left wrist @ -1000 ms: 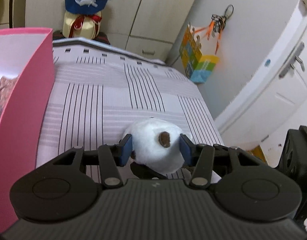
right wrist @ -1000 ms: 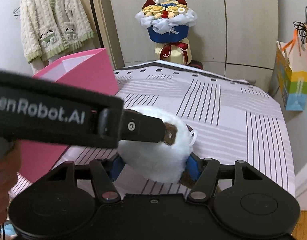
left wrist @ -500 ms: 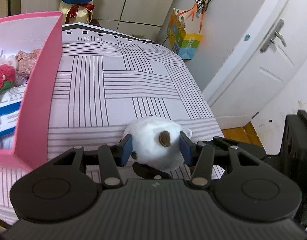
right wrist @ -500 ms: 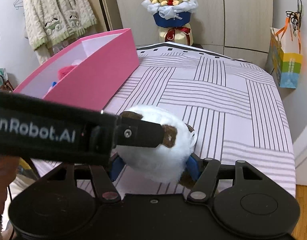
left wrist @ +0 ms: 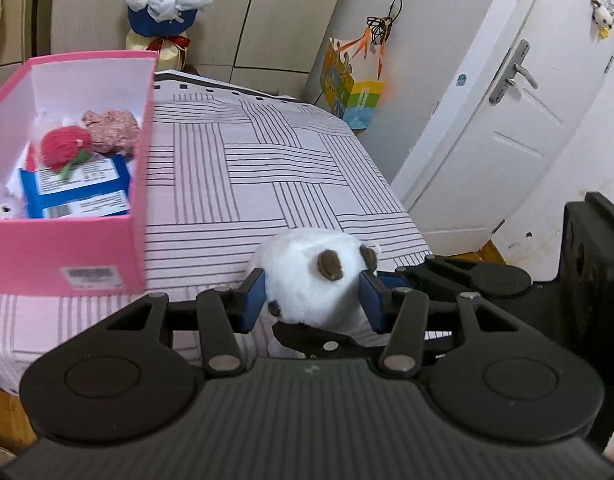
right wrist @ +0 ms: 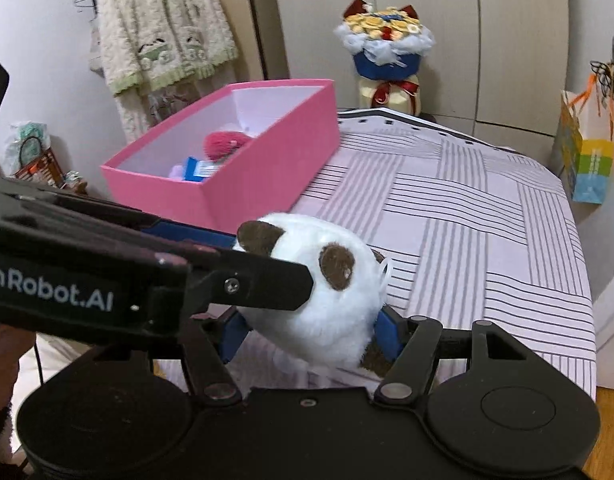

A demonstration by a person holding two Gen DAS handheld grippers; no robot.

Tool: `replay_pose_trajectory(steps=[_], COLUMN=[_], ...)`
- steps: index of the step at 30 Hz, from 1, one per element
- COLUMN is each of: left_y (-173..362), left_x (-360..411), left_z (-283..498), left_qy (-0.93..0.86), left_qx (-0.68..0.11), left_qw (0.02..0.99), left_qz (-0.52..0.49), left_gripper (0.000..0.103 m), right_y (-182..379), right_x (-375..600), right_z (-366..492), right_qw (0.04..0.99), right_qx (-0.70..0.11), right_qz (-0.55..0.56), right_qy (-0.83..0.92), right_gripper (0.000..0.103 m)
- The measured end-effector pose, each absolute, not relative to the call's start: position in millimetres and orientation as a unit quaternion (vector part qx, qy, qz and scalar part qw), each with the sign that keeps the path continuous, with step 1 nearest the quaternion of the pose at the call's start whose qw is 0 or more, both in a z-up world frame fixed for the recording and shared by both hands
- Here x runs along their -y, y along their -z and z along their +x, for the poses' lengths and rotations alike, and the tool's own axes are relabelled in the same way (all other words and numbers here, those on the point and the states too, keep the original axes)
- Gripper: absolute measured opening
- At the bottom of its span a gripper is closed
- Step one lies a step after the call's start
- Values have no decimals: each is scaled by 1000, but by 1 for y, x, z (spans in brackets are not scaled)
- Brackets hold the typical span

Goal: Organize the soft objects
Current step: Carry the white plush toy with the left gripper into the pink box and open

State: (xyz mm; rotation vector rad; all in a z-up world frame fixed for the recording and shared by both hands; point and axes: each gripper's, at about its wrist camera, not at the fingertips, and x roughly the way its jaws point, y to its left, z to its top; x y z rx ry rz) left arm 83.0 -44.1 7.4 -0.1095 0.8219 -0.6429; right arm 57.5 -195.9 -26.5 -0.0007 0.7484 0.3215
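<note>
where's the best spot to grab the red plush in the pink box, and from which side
Grip the red plush across its round body, coming straight down from above. It lies on top of the blue packet inside the pink box, whose tall walls block any sideways approach. Its green stem looks too thin to hold. Both grippers are busy on the white plush.

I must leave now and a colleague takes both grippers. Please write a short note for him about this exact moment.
Left gripper: shut on the white plush toy.
Right gripper: shut on the same toy, from the other side.
The toy is held above the near end of the striped bed, outside the pink box.
Done: a red knitted strawberry, a pink plush and a blue packet lie in the box.
Left: carry the toy to the box and release it inside.
</note>
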Motion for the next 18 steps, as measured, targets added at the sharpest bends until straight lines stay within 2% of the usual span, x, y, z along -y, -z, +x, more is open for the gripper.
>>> replay_pose_trajectory(steps=[9,18], left_y=[-38,-71], left_x=[-9,-51], left_z=[60,84], left_qy=[270,241], left_qx=[-343,-290], left_qw=[899,925], left_qz=[-40,-46], left_gripper=[49,49], right_y=[-2,-34], right_x=[148,112], right_z=[54,87], right_qw=[918,927], right_qx=[-338,-289], right_qz=[-14,-18], right_qy=[-206,-240], right_gripper=[70,71])
